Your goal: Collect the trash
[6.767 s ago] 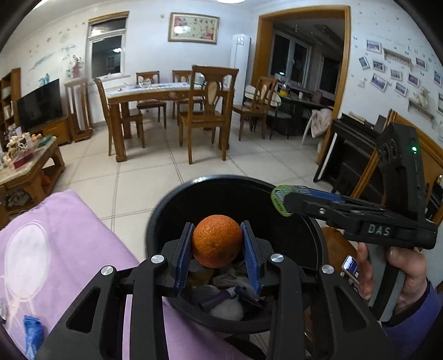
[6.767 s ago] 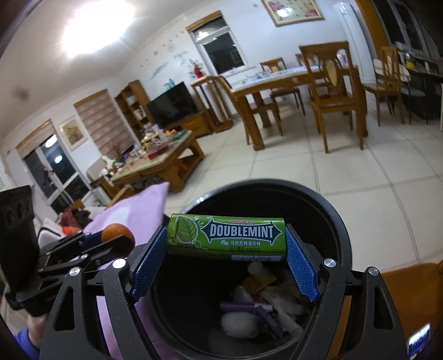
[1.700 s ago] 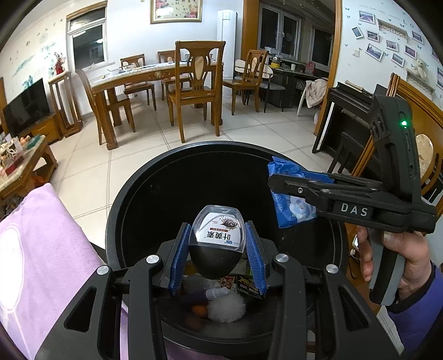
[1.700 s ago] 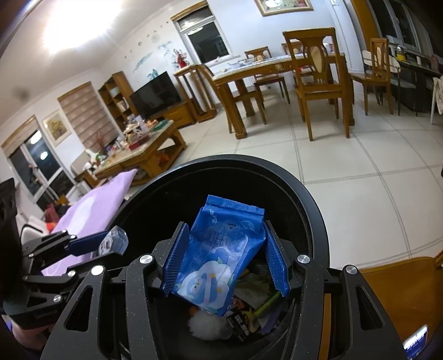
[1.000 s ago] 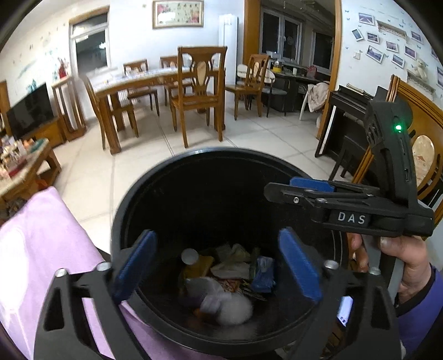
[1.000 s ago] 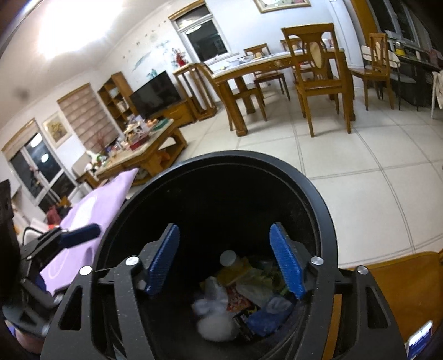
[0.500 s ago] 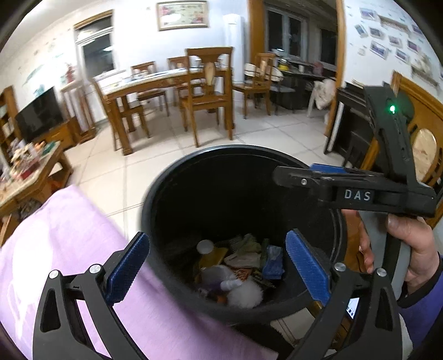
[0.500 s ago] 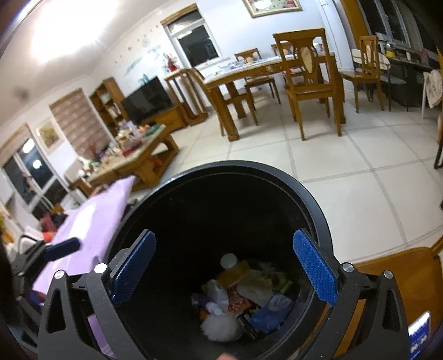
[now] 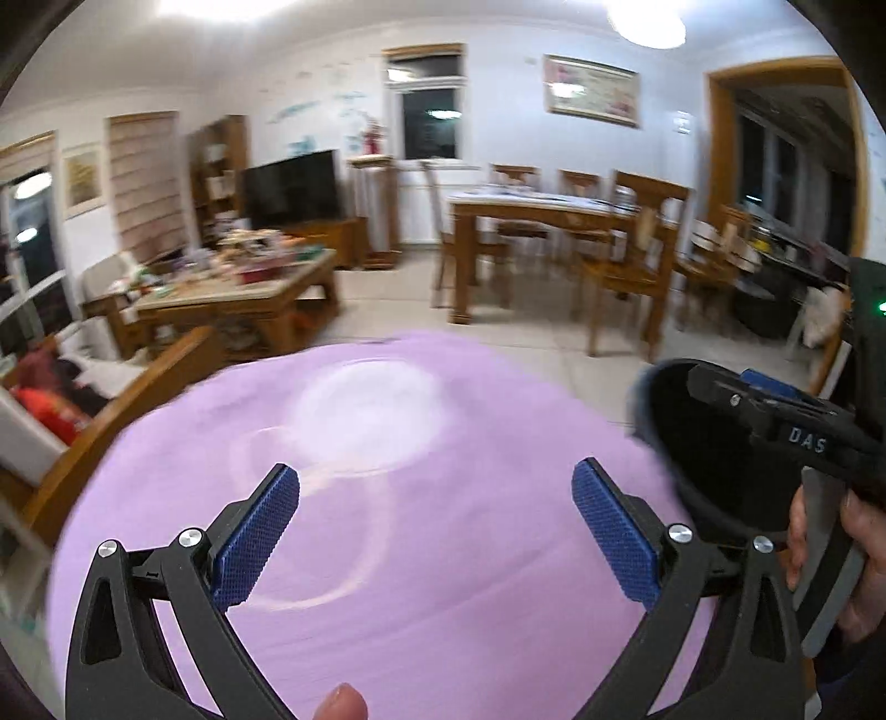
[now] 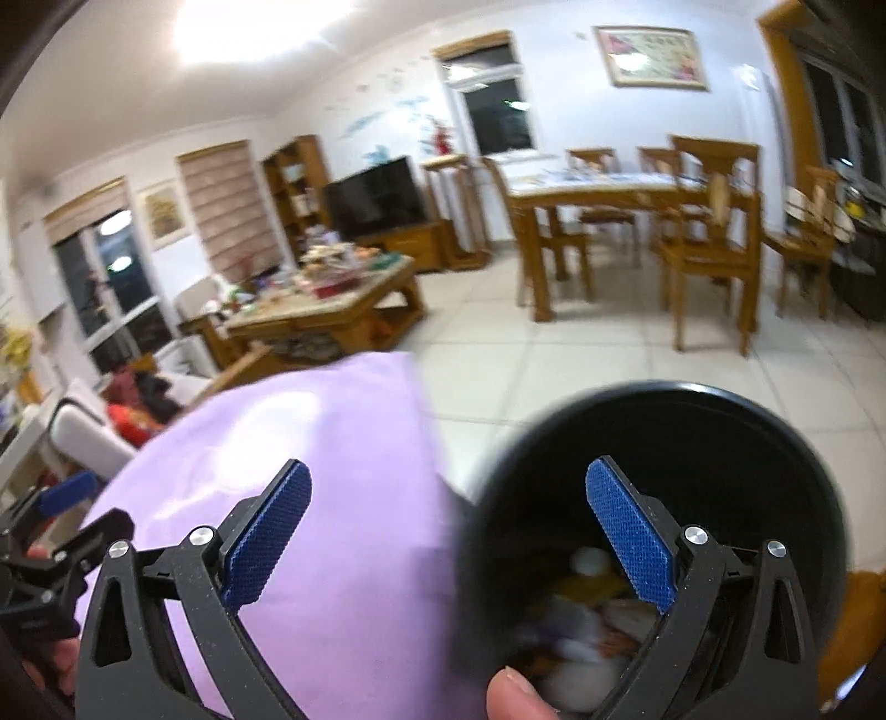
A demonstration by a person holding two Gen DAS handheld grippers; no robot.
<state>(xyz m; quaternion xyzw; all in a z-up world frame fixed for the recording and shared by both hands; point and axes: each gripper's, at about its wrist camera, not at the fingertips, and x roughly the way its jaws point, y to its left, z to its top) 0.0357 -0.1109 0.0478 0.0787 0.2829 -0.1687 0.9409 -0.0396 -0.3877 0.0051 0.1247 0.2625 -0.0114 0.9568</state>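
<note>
You are facing a lit living and dining room.
Ahead of you, white walls [image 9: 498, 127] carry a framed picture [image 9: 591, 98] and a dark window [image 9: 431, 123]; pale floor tiles [image 10: 581, 354] run to a wooden dining table [image 9: 554, 221] with chairs [image 9: 637, 249], a cluttered coffee table [image 9: 238, 288], a black television [image 9: 290, 188], shelves [image 9: 216, 171] and bright ceiling lights [image 9: 645, 19].
</note>
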